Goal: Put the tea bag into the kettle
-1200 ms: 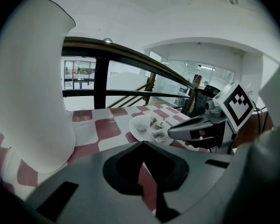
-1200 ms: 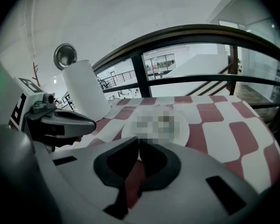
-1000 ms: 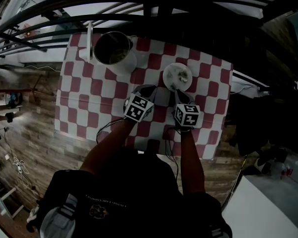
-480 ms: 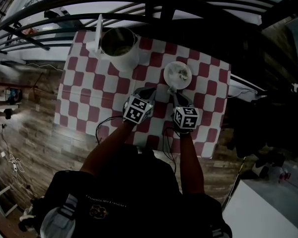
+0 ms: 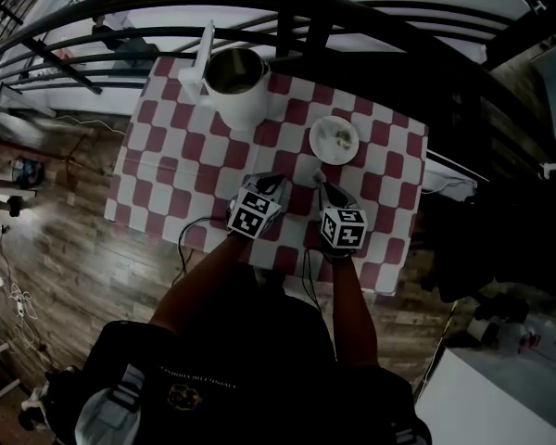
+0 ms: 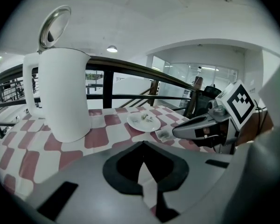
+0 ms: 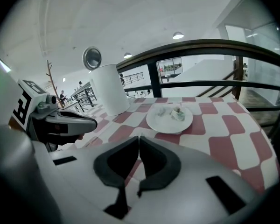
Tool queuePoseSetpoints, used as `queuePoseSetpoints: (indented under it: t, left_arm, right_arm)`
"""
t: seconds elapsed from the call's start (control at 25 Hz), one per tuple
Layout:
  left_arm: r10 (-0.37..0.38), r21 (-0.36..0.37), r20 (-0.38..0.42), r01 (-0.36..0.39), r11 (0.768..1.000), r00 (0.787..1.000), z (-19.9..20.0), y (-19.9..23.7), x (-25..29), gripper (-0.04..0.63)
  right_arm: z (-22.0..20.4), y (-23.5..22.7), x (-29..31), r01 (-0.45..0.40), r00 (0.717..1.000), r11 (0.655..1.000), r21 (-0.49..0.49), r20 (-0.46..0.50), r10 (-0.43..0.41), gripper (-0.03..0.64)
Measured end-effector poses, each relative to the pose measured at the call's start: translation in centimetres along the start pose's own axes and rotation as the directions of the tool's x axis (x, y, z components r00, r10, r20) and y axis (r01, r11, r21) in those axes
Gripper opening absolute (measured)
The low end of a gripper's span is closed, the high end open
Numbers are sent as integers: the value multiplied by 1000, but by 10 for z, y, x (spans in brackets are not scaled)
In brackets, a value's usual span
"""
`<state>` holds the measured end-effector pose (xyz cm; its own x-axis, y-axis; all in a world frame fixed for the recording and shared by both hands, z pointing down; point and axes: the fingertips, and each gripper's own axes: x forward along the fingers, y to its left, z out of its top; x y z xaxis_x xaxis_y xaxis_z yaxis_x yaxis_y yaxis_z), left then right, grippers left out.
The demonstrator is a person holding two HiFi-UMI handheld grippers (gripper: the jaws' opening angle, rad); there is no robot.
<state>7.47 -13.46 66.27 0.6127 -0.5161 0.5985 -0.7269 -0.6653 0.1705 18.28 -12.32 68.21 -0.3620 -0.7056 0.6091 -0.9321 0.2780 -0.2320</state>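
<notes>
Lying on the plate, tea bags; kettle lid-up; left gripper and right gripper jaws pressed together, empty.

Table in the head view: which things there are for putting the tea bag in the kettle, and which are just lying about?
For the job: kettle, lid open; tea bags on the plate; small packet on the checked cloth, maybe a tea bag; left gripper and right gripper, both shut, empty.
Just there: checked cloth; black railing.
</notes>
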Motion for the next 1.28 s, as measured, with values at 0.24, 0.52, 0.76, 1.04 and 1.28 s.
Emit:
queuePoseSetpoints:
  t: [0.24,0.52,0.76,1.04,1.28]
  left_arm:
    - [38,-19,13,-38,999,999,-14,-7,-26,3]
    - [101,-60,33,-99,993,994,-33,-8,-54,3]
    - [176,-94,54,-170,981,983,-44,0,-82,3]
    - [258,-144,70,-246,959,964,-72,12,-113,3]
    - [304,-183,60,-289,940,951,-96,15,-133,3]
  right_arm:
    - [-15,20,-13,-35,999,999,-30,-10,34,23]
    - [-25,46,-20,-92,996,992,-88,-23,90,23]
    - [-27,74,-20,-156,988,977,-143,-27,154,23]
    - [-34,105,-21,-216,976,958,-189,-41,212,23]
    - [-41,126,-22,-259,966,940,-222,-58,253,23]
